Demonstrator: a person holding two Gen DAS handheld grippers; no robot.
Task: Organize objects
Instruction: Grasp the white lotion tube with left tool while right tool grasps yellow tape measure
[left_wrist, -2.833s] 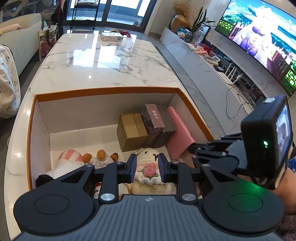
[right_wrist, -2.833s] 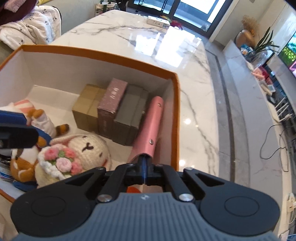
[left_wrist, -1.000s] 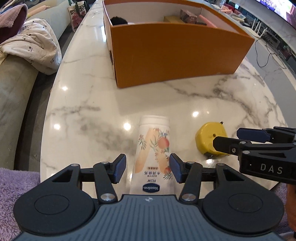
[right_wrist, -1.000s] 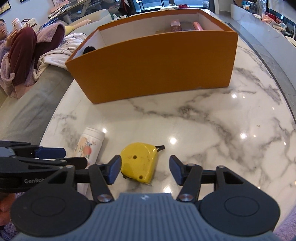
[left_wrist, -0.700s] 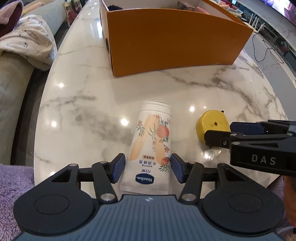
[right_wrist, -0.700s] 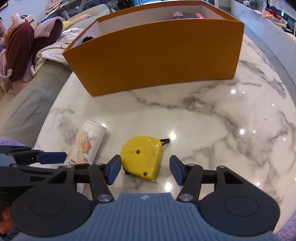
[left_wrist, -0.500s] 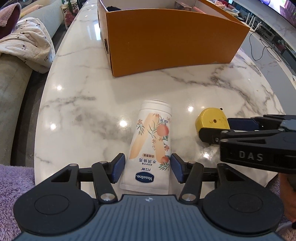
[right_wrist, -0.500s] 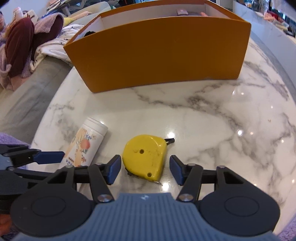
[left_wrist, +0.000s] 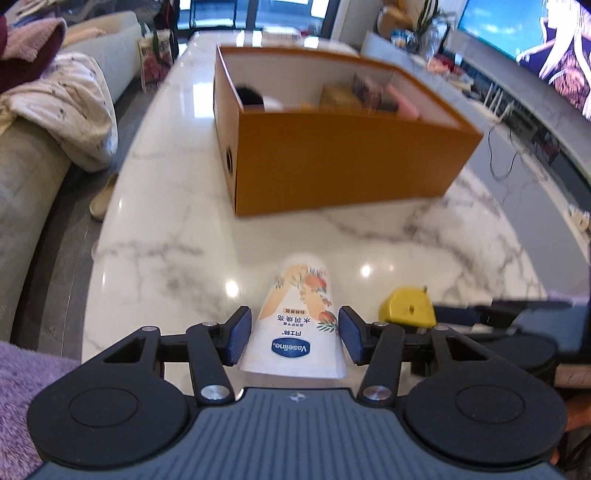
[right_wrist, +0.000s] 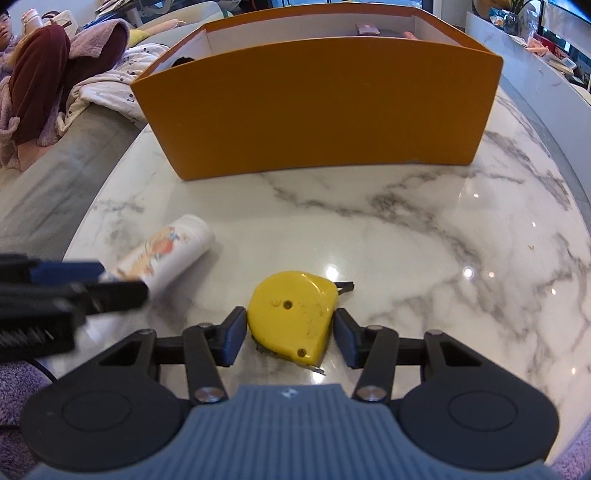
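Yellow hard-plastic tape measure (right_wrist: 293, 314) is framed between the spread right gripper (right_wrist: 288, 338) pads; flat sides should be pinched. Soft, slick Vaseline tube (left_wrist: 295, 325) lies between the spread left gripper (left_wrist: 293, 336) pads, best squeezed mid-body, lightly.
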